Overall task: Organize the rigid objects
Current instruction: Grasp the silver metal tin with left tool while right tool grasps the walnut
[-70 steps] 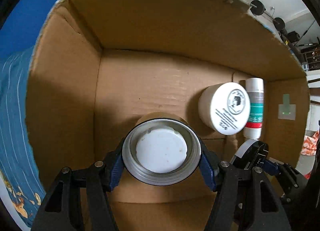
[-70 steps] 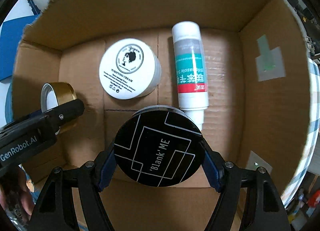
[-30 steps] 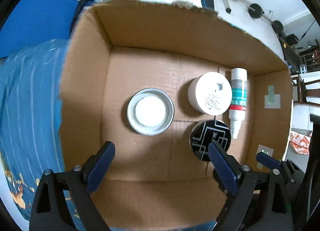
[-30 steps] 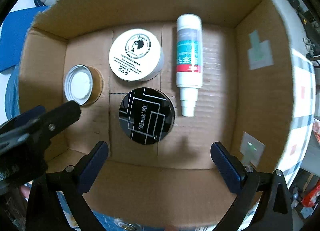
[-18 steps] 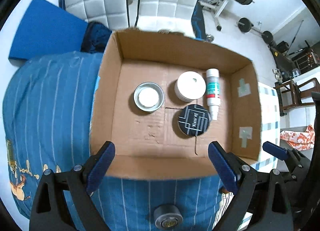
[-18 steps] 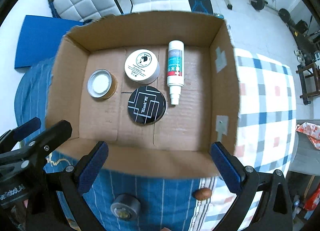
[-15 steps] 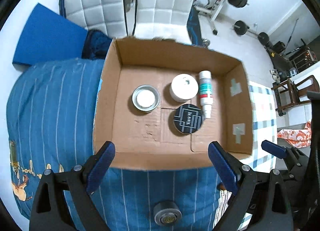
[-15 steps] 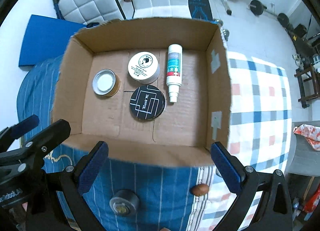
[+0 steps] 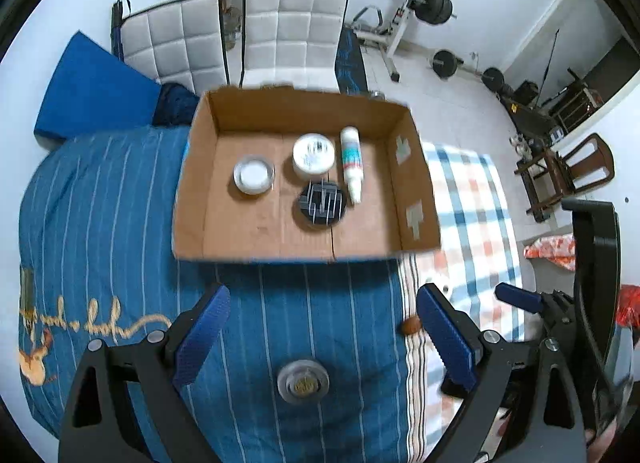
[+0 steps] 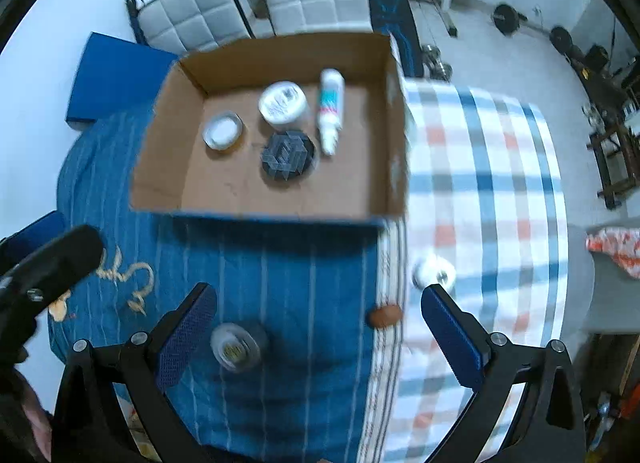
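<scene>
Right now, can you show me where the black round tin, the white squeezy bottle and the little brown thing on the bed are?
black round tin (image 9: 321, 203): left wrist view, middle of its patterned lid.
white squeezy bottle (image 9: 350, 157): left wrist view, on its teal label.
little brown thing (image 10: 385, 315): right wrist view, its middle.

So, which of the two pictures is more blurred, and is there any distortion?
Right wrist view: heavier motion blur, smearing the black jar and cardboard box edge. Left wrist view: milder blur, the white jar fairly readable. Both show fisheye bending with dark corners.
</scene>
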Tool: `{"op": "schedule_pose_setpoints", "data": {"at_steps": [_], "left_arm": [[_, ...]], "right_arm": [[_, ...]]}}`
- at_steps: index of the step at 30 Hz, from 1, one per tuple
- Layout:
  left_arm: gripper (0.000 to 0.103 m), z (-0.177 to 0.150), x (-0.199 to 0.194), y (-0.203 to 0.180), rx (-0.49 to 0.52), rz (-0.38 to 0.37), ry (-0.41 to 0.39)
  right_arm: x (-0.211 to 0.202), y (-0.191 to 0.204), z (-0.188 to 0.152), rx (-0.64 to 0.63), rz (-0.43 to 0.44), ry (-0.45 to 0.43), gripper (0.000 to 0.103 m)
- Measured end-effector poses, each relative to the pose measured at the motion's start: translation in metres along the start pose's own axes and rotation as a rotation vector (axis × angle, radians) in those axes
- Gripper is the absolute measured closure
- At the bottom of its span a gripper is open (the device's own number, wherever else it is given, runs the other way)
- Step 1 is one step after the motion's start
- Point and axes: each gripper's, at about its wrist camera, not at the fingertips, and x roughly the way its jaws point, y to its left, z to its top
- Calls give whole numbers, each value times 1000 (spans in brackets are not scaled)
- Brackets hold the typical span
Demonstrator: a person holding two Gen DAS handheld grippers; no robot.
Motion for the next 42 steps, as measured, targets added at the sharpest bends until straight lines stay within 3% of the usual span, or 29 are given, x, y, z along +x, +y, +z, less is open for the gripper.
{"op": "schedule_pose_setpoints", "data": {"at_steps": [2, 7, 11, 15, 20, 21, 22, 23, 26, 28, 32, 37, 42], "left_arm": [[8, -16, 14, 2, -7, 14, 32], [8, -60, 84, 14, -32, 67, 206], [8, -89, 137, 25, -71, 66, 327], [8, -111, 172, 27, -102, 40, 406], [9, -130, 211, 19, -68, 73, 492], [13, -132, 216, 17, -55, 80, 501], [27, -135, 221, 14, -37, 110, 509], [34, -136, 224, 13, -22, 146, 507], [34, -137, 223, 14, -34, 135, 474], [34, -136, 222, 16, -42, 131, 472], [34, -134, 221, 20, -47, 134, 470], [34, -137, 220, 20, -44, 138, 468], [33, -137, 227, 21, -50, 133, 476]], "right_arm": [[8, -15, -14, 16, -14, 27, 0], [56, -58, -45, 89, -45, 124, 0], [101, -83, -61, 144, -37, 192, 0], [131, -91, -65, 165, -46, 228, 0], [157, -95, -64, 166, -60, 257, 5], [162, -95, -64, 166, -59, 264, 7], [166, -95, -62, 165, -59, 267, 14], [170, -95, -62, 164, -64, 272, 22], [183, -95, -58, 172, -67, 287, 36], [189, -96, -57, 184, -60, 286, 40], [197, -93, -55, 183, -72, 293, 59], [197, -75, -65, 96, -72, 322, 61], [199, -51, -101, -40, -73, 391, 61]]}}
